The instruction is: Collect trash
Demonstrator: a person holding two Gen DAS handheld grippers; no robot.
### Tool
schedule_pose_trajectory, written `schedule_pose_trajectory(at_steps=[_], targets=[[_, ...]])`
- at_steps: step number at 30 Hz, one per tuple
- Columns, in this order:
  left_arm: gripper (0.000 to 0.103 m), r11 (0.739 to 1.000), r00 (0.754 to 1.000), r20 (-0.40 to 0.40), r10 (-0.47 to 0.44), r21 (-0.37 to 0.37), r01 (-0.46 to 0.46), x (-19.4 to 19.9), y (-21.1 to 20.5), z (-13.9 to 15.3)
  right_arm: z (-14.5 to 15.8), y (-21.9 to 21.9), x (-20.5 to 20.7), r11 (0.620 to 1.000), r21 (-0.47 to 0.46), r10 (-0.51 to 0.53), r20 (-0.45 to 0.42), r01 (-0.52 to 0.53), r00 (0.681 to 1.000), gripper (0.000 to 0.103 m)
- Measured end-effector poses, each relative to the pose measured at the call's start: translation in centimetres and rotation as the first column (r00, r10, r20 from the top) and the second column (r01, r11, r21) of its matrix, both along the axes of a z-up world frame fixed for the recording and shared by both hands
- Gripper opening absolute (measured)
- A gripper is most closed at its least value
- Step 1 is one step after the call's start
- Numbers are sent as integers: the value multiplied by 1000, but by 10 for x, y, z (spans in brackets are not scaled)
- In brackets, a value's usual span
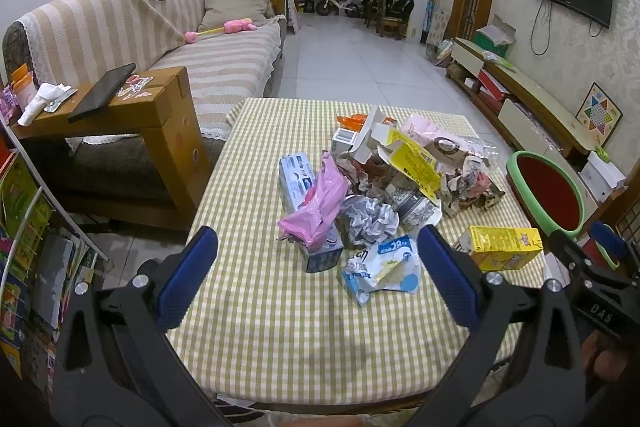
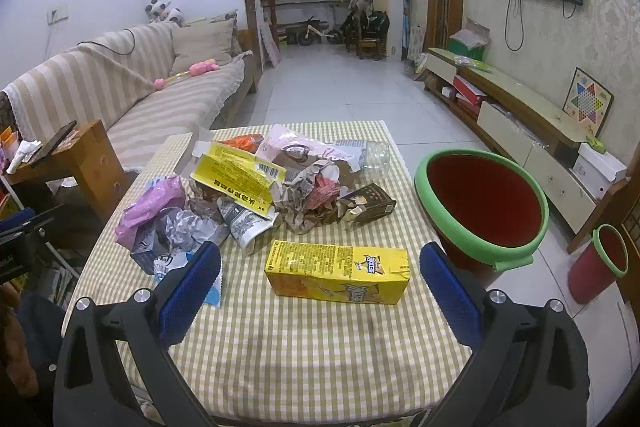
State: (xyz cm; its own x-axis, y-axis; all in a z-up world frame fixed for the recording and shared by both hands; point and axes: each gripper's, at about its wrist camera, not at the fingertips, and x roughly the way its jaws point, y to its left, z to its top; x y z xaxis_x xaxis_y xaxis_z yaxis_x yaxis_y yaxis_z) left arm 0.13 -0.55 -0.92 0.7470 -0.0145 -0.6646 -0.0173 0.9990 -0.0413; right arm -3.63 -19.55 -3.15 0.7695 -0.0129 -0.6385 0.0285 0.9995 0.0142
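Checkered table (image 2: 304, 355), yellow box (image 2: 338, 273) lying flat, long axis left-right, both grippers' fingers (image 2: 450, 297) spread wide

Clear bottle (image 2: 374, 157) half hidden behind crumpled paper (image 2: 316, 187), small bin (image 2: 600, 263) cut by frame edge (right wrist view)

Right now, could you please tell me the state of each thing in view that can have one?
Left gripper: open, empty.
Right gripper: open, empty.
Yellow box: lying flat, intact, apart from the pile.
Large bin: upright, nothing visible inside.
Clear bottle: lying on its side.
Torn yellow carton: ripped open.
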Motion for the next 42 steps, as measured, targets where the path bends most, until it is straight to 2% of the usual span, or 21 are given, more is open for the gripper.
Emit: schedule_pose_trajectory(at_steps=[42], targets=[[98,1000,1000,-14,0,-7,0,-1,4,-4,-7,1,2,1000,-1,13,-35,-13,999,96]])
